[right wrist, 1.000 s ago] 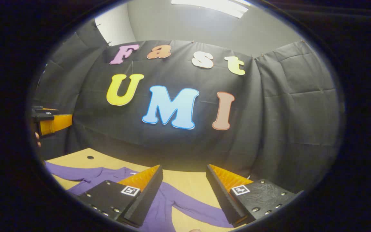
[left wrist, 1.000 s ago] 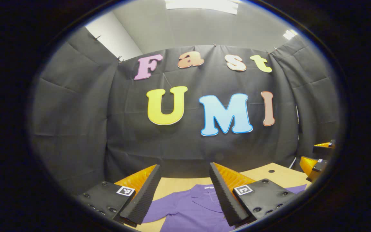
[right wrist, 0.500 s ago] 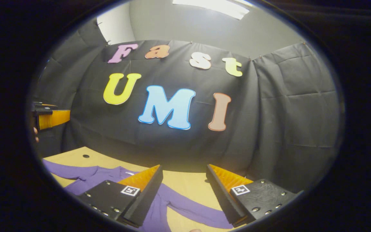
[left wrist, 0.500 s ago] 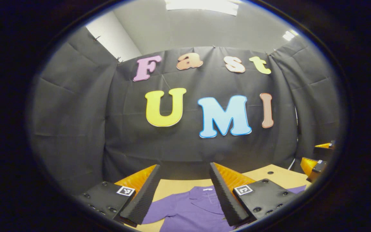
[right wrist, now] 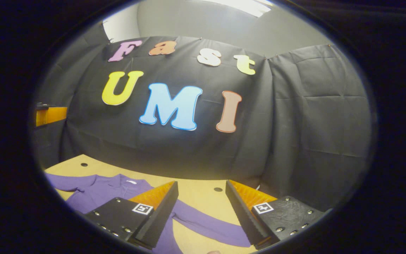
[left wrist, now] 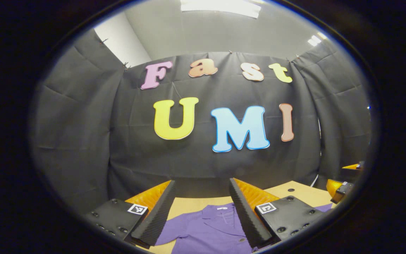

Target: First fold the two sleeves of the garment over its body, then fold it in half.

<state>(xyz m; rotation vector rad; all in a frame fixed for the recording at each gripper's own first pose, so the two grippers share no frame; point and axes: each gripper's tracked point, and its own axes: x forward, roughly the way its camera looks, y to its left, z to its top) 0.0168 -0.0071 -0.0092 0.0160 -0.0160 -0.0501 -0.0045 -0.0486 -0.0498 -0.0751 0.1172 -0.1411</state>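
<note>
1. Both grippers have tipped down a little since a second ago: more of the wooden table [right wrist: 196,192] shows in the right gripper view, and the shirt's collar sits higher between the left gripper's fingers.
2. Black cloth hangs round the booth as its wall [left wrist: 83,116], with a pale ceiling and a strip light [left wrist: 220,6] above it.
3. Lying flat on the table is the purple shirt [left wrist: 206,231], collar toward the wall, both sleeves spread out unfolded.
4. One long sleeve [right wrist: 206,225] runs across the wood between the right gripper's fingers.
5. Over the collar the left gripper [left wrist: 199,211] hangs released, fingers spread wide, holding nothing.
6. Off to the side, the right gripper [right wrist: 199,211] is likewise spread and empty, above the sleeve.
7. At the left gripper view's far right edge, the other gripper has slid lower than before.
</note>
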